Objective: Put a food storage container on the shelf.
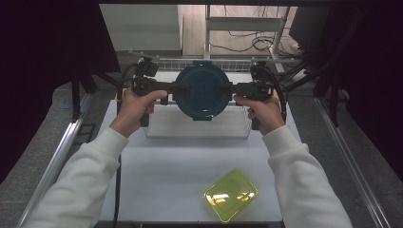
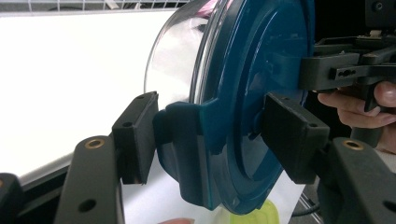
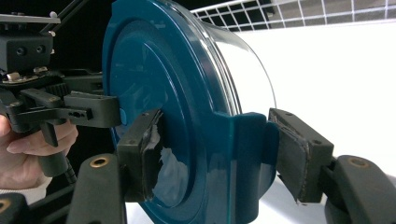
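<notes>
A round clear container with a dark blue latching lid (image 1: 201,90) hangs above the white table, held from both sides. My left gripper (image 1: 177,89) is shut on the lid's latch tab at the container's left edge. In the left gripper view its pads (image 2: 135,135) press the tab and lid rim of the container (image 2: 252,70), with the gripper (image 2: 212,135) straddling them. My right gripper (image 1: 227,89) grips the opposite tab. In the right gripper view it (image 3: 219,154) clamps the container (image 3: 187,93) between its pads (image 3: 299,154).
A yellow-green translucent rectangular lid (image 1: 231,194) lies on the white table (image 1: 157,180) near the front right. A clear rectangular tray (image 1: 197,126) sits under the lifted container. A wire mesh fence (image 1: 166,63) runs along the back edge.
</notes>
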{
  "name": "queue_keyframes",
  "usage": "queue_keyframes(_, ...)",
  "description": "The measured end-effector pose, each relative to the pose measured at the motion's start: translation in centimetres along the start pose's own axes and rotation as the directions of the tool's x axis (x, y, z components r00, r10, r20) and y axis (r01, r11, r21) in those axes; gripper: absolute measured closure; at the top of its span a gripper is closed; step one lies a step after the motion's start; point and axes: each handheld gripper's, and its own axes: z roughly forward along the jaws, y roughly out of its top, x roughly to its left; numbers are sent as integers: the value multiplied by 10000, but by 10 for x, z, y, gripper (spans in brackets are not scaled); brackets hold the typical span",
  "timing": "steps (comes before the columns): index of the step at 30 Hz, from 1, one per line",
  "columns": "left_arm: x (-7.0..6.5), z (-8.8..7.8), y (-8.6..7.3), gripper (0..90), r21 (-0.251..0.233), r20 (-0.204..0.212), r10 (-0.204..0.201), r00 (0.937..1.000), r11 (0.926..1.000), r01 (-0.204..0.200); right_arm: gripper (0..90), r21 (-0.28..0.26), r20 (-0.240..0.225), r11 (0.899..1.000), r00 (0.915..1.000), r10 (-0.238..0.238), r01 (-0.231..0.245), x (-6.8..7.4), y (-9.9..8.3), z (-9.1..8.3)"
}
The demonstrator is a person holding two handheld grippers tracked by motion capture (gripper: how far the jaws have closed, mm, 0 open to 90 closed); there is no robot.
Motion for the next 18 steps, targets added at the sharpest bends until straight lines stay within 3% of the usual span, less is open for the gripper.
queue_keyframes(14,24,6,28,384,-43,70,-161,9998,9999,161,372,170,80,9998,9999,70,-72,-9,30,16)
queue_keyframes(18,39,15,33,384,88,173,-293,9994,9995,291,372,313,140,9993,9997,220,-225,-18,39,27)
